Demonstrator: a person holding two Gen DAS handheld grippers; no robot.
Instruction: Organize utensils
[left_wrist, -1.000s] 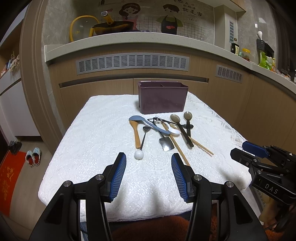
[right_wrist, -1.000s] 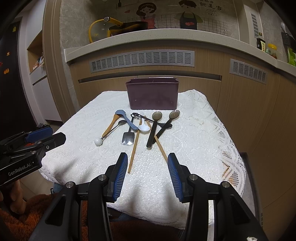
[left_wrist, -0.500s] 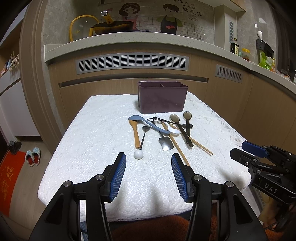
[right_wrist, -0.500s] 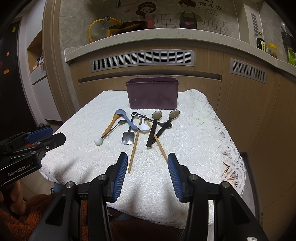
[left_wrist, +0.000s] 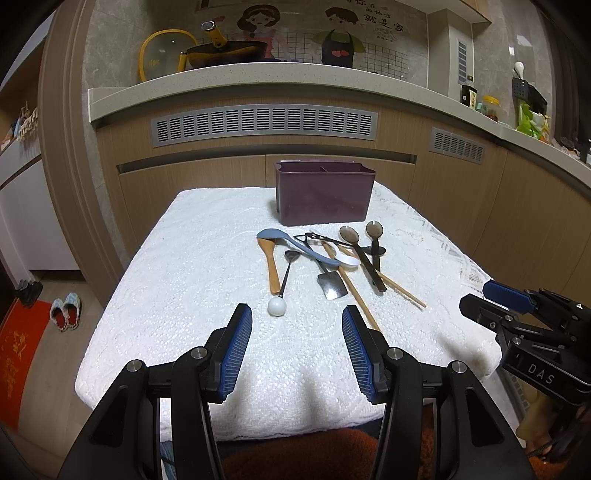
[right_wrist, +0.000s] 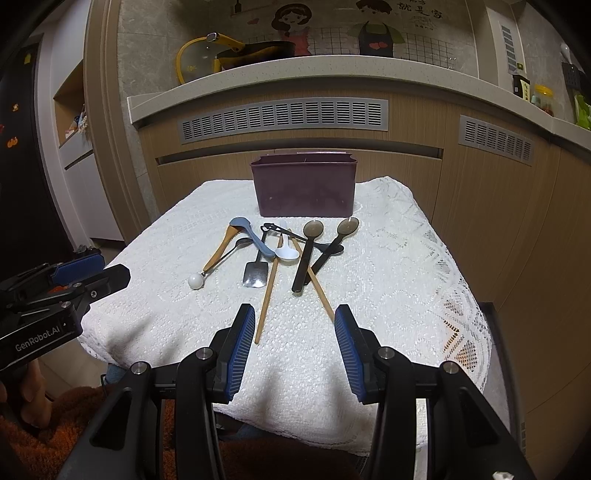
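In the left wrist view, the left gripper (left_wrist: 296, 332) hangs with jaws spread and empty over the near edge of the white lace-covered table (left_wrist: 192, 280); every utensil lies loose mid-table, from the white ball-ended metal spoon (left_wrist: 282, 284) to the pair of wooden chopsticks (left_wrist: 364, 284), near the dark purple plastic caddy (left_wrist: 323, 192), which shows nothing standing in it.

In the right wrist view, the right gripper (right_wrist: 294, 330) is likewise spread and empty, nearest the chopsticks' near ends, so sorting appears not yet begun and all pieces remain.
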